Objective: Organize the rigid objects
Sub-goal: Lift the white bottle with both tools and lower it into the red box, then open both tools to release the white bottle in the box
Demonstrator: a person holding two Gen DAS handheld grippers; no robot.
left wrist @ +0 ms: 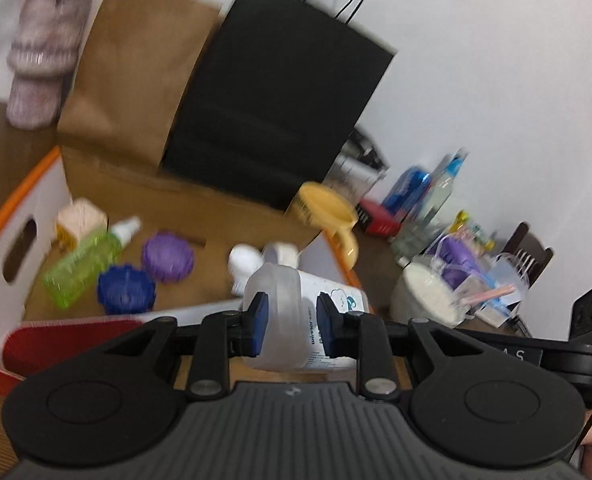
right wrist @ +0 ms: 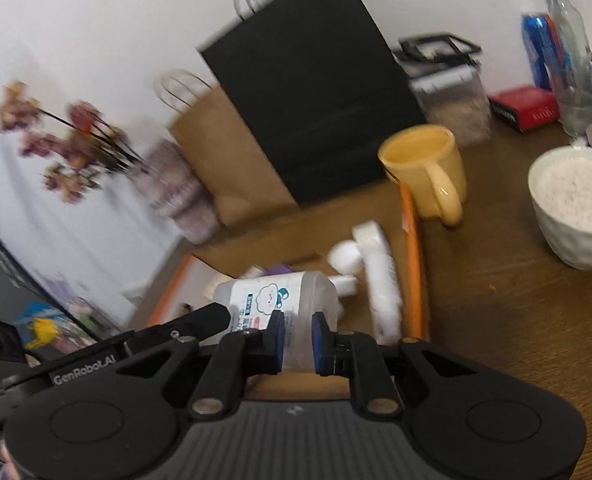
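Note:
A clear plastic bottle (left wrist: 296, 312) with a white printed label is held over the near edge of an orange-rimmed cardboard box (left wrist: 28, 188). My left gripper (left wrist: 291, 322) is shut on its capped end. My right gripper (right wrist: 297, 340) is shut on the other end of the same bottle (right wrist: 280, 296). In the box lie a green spray bottle (left wrist: 84, 260), a blue lid (left wrist: 126, 288), a purple lid (left wrist: 168, 256), a small cream carton (left wrist: 80, 220) and white bottles (right wrist: 377, 272).
A black paper bag (left wrist: 280, 100) and a brown paper bag (left wrist: 136, 76) stand behind the box. A yellow mug (right wrist: 427, 168) stands by its right corner. A white bowl (right wrist: 575, 204), a red box (right wrist: 525, 106) and bottles crowd the wooden table on the right.

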